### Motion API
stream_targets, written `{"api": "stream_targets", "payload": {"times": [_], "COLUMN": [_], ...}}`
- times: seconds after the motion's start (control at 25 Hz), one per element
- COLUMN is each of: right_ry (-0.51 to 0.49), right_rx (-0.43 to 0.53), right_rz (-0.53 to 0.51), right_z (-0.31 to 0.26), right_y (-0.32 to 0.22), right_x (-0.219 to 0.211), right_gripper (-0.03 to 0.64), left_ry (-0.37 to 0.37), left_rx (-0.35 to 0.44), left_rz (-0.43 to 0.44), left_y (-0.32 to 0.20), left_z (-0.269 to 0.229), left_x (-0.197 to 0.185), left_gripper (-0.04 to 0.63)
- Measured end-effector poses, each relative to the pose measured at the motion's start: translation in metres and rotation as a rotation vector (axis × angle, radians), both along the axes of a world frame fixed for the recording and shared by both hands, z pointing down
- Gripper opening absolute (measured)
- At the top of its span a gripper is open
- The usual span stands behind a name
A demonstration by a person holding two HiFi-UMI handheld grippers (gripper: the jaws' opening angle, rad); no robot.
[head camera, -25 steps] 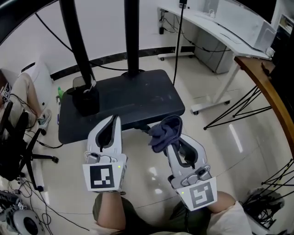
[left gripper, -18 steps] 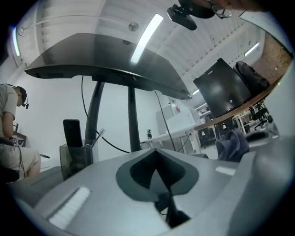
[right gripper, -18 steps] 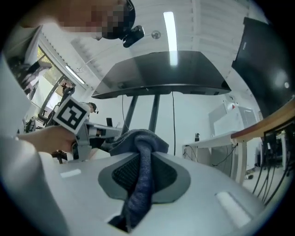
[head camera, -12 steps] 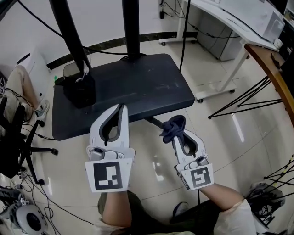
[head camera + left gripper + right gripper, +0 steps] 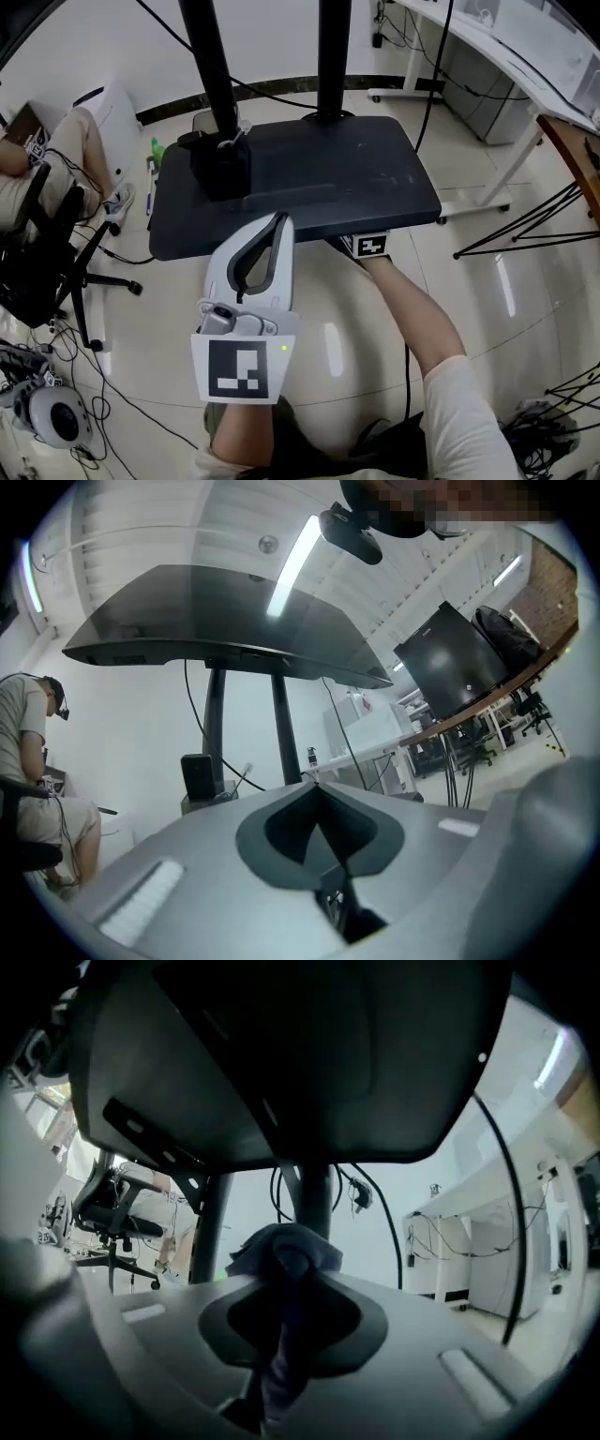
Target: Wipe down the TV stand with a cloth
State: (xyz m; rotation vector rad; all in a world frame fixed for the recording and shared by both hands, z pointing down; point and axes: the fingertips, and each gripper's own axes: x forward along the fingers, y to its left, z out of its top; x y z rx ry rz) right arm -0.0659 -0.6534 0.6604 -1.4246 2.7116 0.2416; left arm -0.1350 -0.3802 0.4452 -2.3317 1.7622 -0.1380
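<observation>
The right tongs (image 5: 286, 1265) are pinching a crumpled dark blue fabric cloth (image 5: 253, 1254). A bunch of it is bulging past the tips while the rest is trailing back between the jaws. These tongs are sitting beneath the front edge of the black flat-shelved TV stand (image 5: 319, 183), so in the head view only their square-patterned marker cube (image 5: 371, 246) is showing. Whether the cloth is touching the shelf's underside is hard to tell. The left tongs (image 5: 278, 221) are pressed together on nothing, hovering by the same front edge. The cloth is looking soft, light and limp. It probably wants gripping through its bunched middle, leaving a broad pad free to drag across the rigid shelf.
</observation>
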Motion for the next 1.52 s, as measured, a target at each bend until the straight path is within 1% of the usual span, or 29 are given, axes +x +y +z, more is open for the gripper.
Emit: {"api": "stream_targets", "payload": {"times": [0.12,0.2,0.24,0.28,0.36,0.4,0.44,0.48,0.56,0.64,0.72,0.8,0.88,0.92,0.96,1.0,1.04,1.08,1.12,1.2,1.24,1.28,1.32,1.36,1.4,1.44,1.48,1.52], "right_ry": [0.006,0.038,0.058,0.081,0.153,0.193,0.227,0.252,0.278,0.293,0.306,0.294,0.291,0.296,0.297,0.289,0.282,0.287,0.295,0.285,0.263,0.230,0.191,0.154,0.122,0.091,0.058,0.027], "right_rx": [-0.013,-0.051,-0.091,-0.149,-0.305,-0.365,-0.397,-0.409,-0.405,-0.398,-0.422,-0.448,-0.450,-0.448,-0.452,-0.466,-0.485,-0.504,-0.519,-0.520,-0.495,-0.447,-0.372,-0.275,-0.173,-0.091,-0.048,-0.035], "right_rz": [-0.022,-0.016,-0.005,0.010,0.041,0.047,0.046,0.041,0.036,0.036,0.061,0.114,0.168,0.196,0.225,0.253,0.278,0.301,0.321,0.353,0.355,0.341,0.307,0.260,0.209,0.161,0.119,0.083], "right_z": [0.000,0.031,0.061,0.104,0.216,0.268,0.307,0.335,0.368,0.384,0.385,0.379,0.384,0.392,0.403,0.414,0.424,0.431,0.434,0.425,0.411,0.388,0.353,0.305,0.248,0.185,0.121,0.060], "right_y": [-0.016,-0.022,-0.025,-0.029,-0.037,-0.037,-0.034,-0.031,-0.029,-0.026,-0.017,-0.001,0.024,0.039,0.054,0.071,0.088,0.104,0.117,0.133,0.138,0.143,0.149,0.159,0.173,0.193,0.218,0.245], "right_x": [-0.016,-0.022,-0.023,-0.021,-0.012,-0.007,-0.004,-0.003,-0.002,-0.001,0.007,0.032,0.079,0.110,0.145,0.181,0.216,0.245,0.268,0.292,0.290,0.279,0.259,0.232,0.202,0.174,0.151,0.134], "right_gripper": [0.058,0.058,0.058,0.058,0.058,0.058,0.058,0.058,0.058,0.058,0.058,0.058,0.058,0.058,0.058,0.058,0.058,0.058,0.058,0.058,0.058,0.058,0.058,0.058,0.058,0.058,0.058,0.058], "left_ry": [-0.018,-0.032,-0.043,-0.054,-0.075,-0.080,-0.084,-0.087,-0.096,-0.105,-0.105,-0.099,-0.074,-0.038,0.018,0.076,0.116,0.119,0.085,-0.009,-0.029,-0.036,-0.038,-0.037,-0.035,-0.035,-0.037,-0.039], "left_rx": [-0.013,-0.009,-0.004,0.001,0.015,0.023,0.029,0.035,0.047,0.055,0.065,0.091,0.141,0.185,0.241,0.297,0.332,0.330,0.283,0.144,0.107,0.091,0.088,0.089,0.092,0.094,0.095,0.093], "left_rz": [-0.037,-0.051,-0.057,-0.062,-0.065,-0.065,-0.065,-0.064,-0.062,-0.057,-0.052,-0.040,-0.010,0.017,0.051,0.085,0.111,0.123,0.120,0.083,0.061,0.044,0.032,0.022,0.013,0.001,-0.013,-0.030], "left_y": [0.004,0.007,0.009,0.010,0.013,0.015,0.018,0.020,0.027,0.034,0.034,0.030,0.027,0.027,0.027,0.026,0.026,0.024,0.022,0.018,0.020,0.022,0.026,0.028,0.030,0.031,0.033,0.034], "left_z": [0.000,-0.001,-0.002,-0.004,-0.006,-0.005,-0.003,0.000,0.013,0.025,0.024,0.012,0.000,-0.007,-0.016,-0.024,-0.029,-0.027,-0.017,0.010,0.018,0.024,0.027,0.030,0.032,0.033,0.033,0.032], "left_x": [-0.025,-0.042,-0.047,-0.050,-0.048,-0.044,-0.038,-0.031,-0.017,-0.006,-0.007,-0.015,-0.012,-0.005,0.006,0.018,0.029,0.036,0.041,0.046,0.051,0.057,0.064,0.071,0.076,0.077,0.076,0.072], "left_gripper": [0.084,0.084,0.084,0.084,0.084,0.084,0.084,0.084,0.084,0.084,0.084,0.084,0.084,0.084,0.084,0.084,0.084,0.084,0.084,0.084,0.084,0.084,0.084,0.084,0.084,0.084,0.084,0.084]}}
